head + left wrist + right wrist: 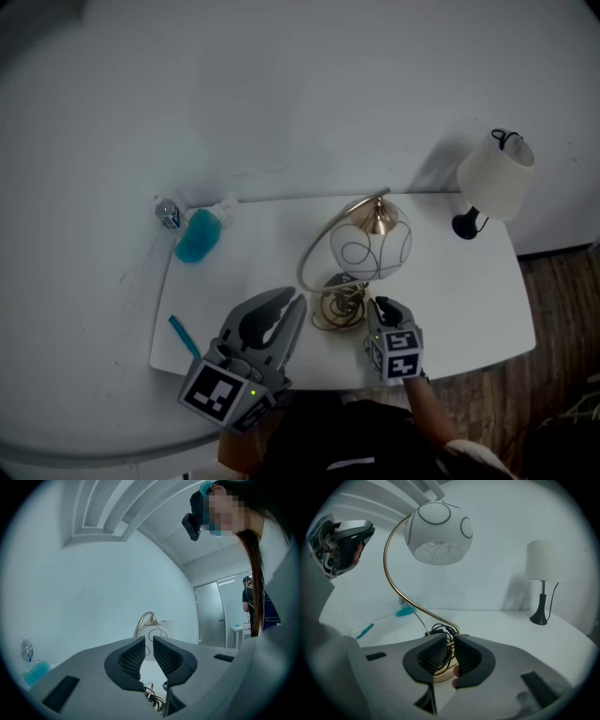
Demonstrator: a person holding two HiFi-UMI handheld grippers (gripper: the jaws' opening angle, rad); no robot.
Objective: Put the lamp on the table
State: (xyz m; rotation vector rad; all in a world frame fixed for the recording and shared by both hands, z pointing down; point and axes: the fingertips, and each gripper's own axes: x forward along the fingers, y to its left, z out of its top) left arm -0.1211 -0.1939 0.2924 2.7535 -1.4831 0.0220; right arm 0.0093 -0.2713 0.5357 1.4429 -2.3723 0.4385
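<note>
At the lower centre of the head view the right gripper [373, 305] is pinched narrow on the base of the lamp [370, 246], with the coiled cord [436, 632] between its jaws. The lamp already stands on the table [450, 300], so the placing looks nearly done. The next move calls for opening and backing off without snagging that cord. Just left of it, the left gripper [292, 298] is nearly closed on nothing, while the blue object [197, 236] at mid-left and the second lamp [495, 178] at upper right stand well apart.

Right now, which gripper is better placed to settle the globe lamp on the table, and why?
Right. The right gripper has its fingers closed round the base and cord of the globe lamp, low over the table. The left gripper sits off to the side, holding nothing.
</note>
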